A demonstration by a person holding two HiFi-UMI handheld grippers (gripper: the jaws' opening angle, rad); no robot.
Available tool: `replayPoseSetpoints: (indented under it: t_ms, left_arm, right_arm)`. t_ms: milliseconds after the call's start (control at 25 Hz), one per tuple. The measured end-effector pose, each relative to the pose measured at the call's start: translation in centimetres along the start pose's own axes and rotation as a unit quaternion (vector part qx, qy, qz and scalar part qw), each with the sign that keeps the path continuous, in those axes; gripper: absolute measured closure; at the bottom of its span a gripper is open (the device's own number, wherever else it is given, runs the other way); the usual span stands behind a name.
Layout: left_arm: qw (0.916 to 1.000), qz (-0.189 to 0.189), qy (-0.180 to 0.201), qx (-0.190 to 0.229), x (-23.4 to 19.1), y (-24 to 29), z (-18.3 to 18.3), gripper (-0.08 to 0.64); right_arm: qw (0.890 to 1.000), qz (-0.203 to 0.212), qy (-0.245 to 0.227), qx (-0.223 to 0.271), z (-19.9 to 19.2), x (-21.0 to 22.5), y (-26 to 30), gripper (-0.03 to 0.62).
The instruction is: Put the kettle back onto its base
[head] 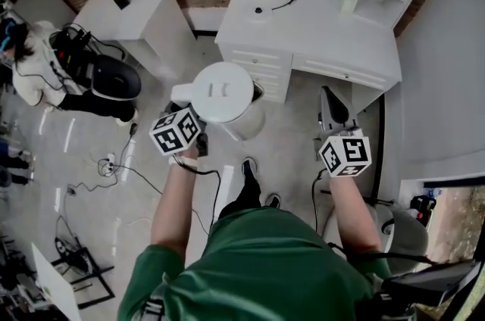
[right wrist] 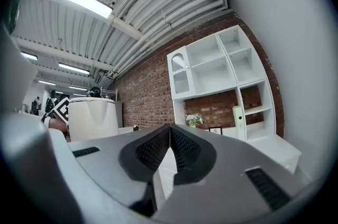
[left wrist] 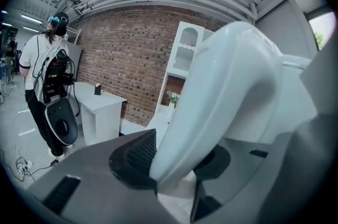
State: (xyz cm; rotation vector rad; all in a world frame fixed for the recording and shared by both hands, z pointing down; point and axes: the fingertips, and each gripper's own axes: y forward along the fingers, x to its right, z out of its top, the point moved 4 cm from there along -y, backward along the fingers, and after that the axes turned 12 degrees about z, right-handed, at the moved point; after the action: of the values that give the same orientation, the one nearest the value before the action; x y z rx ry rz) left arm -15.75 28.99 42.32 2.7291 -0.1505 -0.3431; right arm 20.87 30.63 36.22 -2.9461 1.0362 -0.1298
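A white bench with drawers [head: 326, 39] stands ahead. A white plastic kettle [head: 221, 91] hangs over the floor, short of the bench's front edge. Its curved handle [left wrist: 232, 91] is clamped in the jaws of the left gripper [left wrist: 177, 162]. The right gripper [right wrist: 170, 151] has its jaws closed and empty. A small dark corded disc [head: 258, 9] toward the bench's left edge is probably the base, so carry the kettle level and lower it squarely.

Green shirt [head: 265, 266]; dark shoes [head: 249, 167]; black-white marker cubes [head: 176, 132].

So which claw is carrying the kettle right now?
The left claw: it is shut on the handle of the white kettle. The right claw is shut with nothing between its jaws.
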Motion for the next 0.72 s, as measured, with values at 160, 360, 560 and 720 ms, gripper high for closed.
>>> replayPoseSetpoints:
  t_ms: [160, 360, 560, 720]
  left_arm:
    - [1.0, -0.006, -0.004, 0.001, -0.3, 3.5, 1.3, 0.394]
    - [0.9997, -0.021, -0.013, -0.003, -1.3, 8.9, 3.3, 0.394]
    - [0.9992, -0.033, -0.02, -0.001, -2.4, 14.9, 6.3, 0.394]
    - [0.9989, -0.041, -0.022, -0.005, -3.6, 19.0, 8.2, 0.394]
  right_arm:
    - [1.0, -0.007, -0.003, -0.004, 0.0, 1.4, 2.7, 0.569]
    - [1.0, -0.018, -0.012, -0.012, 0.3, 2.6, 7.5, 0.57]
    - [0.999, -0.031, -0.023, -0.02, 1.1, 3.9, 12.9, 0.569]
    - [0.998, -0.045, -0.027, -0.026, 1.3, 4.7, 16.6, 0.57]
